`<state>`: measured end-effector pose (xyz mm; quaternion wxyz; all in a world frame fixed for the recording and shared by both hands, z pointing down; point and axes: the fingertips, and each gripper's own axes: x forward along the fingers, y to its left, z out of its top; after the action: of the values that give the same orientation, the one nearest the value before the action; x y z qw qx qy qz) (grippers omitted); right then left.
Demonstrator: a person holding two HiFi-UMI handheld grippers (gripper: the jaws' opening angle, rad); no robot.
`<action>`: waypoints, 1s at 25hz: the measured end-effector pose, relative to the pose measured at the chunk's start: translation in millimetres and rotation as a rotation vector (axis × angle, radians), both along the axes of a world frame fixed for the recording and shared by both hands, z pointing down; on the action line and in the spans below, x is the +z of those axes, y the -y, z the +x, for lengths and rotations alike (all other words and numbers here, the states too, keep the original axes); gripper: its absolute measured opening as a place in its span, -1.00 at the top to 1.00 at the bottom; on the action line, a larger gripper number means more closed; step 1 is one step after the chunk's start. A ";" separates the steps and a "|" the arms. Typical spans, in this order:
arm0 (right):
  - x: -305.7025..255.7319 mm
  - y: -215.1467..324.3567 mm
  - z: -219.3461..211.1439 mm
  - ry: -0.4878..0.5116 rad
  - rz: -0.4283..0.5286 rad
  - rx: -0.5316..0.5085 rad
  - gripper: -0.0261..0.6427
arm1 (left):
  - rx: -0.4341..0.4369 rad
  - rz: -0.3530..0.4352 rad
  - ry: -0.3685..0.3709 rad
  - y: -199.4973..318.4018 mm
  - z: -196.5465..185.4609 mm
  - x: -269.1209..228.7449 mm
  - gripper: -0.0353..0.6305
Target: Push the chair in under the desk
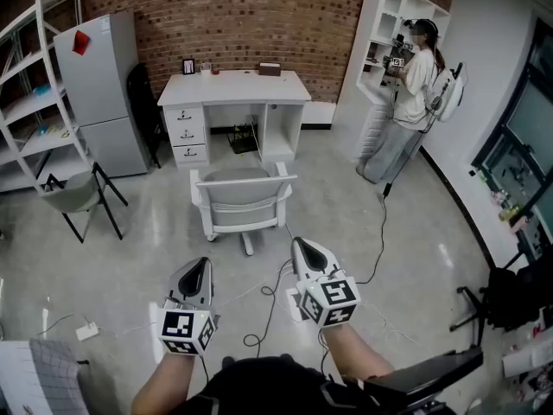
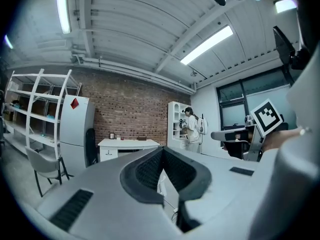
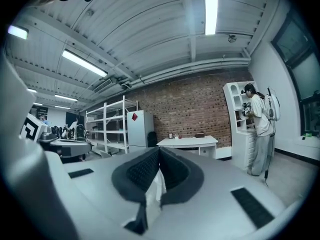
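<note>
left gripper [image 1: 198, 271] and right gripper [image 1: 304, 251]: smooth grey shells, ribbed dark pads pressed together, empty. well ahead, the pale curved-backed chair [image 1: 242, 199] stands on glossy floor [image 1: 130, 266], just before the white rectangular surface [image 1: 233, 86], not under it.

Bright, even light from ceiling tubes [image 3: 210, 6]; glossy floor [image 1: 415, 232] glare; fisheye-bent, vignetted edges.

The glossy grey floor [image 1: 138, 258] bears the white desk [image 1: 233, 87], the chair [image 1: 244, 195] before me standing clear of it, and loose cables [image 1: 270, 308] (black and white).
</note>
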<state>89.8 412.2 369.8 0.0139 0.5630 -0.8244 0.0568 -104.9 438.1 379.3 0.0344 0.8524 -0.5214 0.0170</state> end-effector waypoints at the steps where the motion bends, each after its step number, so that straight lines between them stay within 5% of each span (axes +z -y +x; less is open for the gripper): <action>1: 0.7 -1.4 -3.3 -0.002 -0.002 -0.003 0.90 | 0.007 0.000 -0.001 -0.8 -1.7 0.4 0.87; 15: 9.3 -15.3 -69.6 -0.042 -0.008 0.027 0.90 | 0.069 -0.033 -0.066 -3.6 -70.7 22.1 0.87; 25: 7.4 0.7 -85.6 -0.052 -0.006 0.036 0.90 | 0.094 -0.036 -0.068 13.5 -82.8 22.7 0.87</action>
<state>4.1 411.5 377.3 0.0359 0.5789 -0.8133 0.0450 -187.7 424.5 402.0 0.0667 0.8753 -0.4790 -0.0008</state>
